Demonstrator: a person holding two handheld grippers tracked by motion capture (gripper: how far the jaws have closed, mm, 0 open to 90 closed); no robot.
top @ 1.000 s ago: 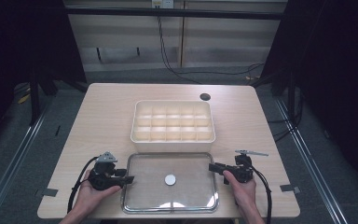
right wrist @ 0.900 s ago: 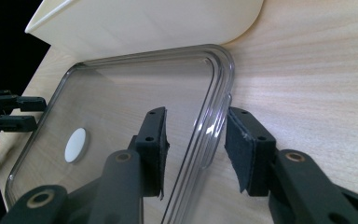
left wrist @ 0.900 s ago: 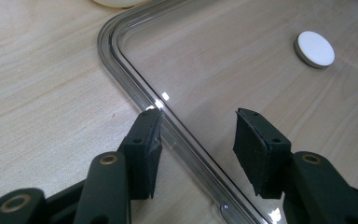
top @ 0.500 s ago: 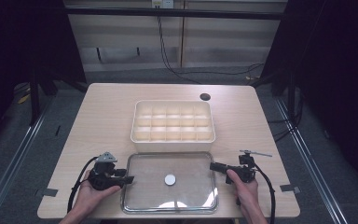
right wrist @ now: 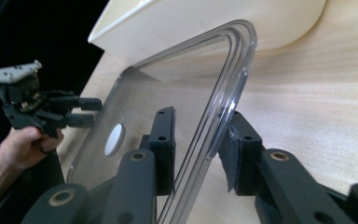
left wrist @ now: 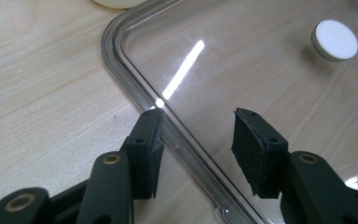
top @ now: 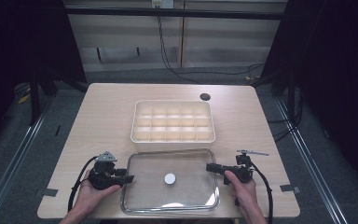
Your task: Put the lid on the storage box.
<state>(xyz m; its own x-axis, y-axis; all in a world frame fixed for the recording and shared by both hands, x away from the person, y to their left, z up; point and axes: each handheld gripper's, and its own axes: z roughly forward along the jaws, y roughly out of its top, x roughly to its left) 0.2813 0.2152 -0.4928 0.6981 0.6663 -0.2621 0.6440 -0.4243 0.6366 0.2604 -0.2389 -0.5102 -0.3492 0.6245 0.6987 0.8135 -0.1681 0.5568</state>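
A clear rectangular lid [top: 186, 198] with a white round knob [top: 169, 178] lies flat on the table near its front edge. My left gripper [top: 129, 178] is at the lid's left edge. Its jaws stand open astride the rim [left wrist: 135, 88], with my left gripper [left wrist: 198, 135] touching nothing and the knob [left wrist: 334, 39] farther off. My right gripper [top: 208, 167] is at the lid's right edge. Its jaws have just been closing with the lid's rim [right wrist: 233, 74] between them. In the right gripper view my right gripper [right wrist: 200, 140] still has a gap on one side.
A cream compartment tray [top: 172, 140] stands just behind the lid, its wall [right wrist: 205, 23] close to the lid's far corner. A dark round hole [top: 205, 97] sits in the tabletop at the back right. Bare wood lies left and right of the tray.
The right hand has shifted slightly at the lid's right edge. The left hand, the lid and the tray have stayed where they were.
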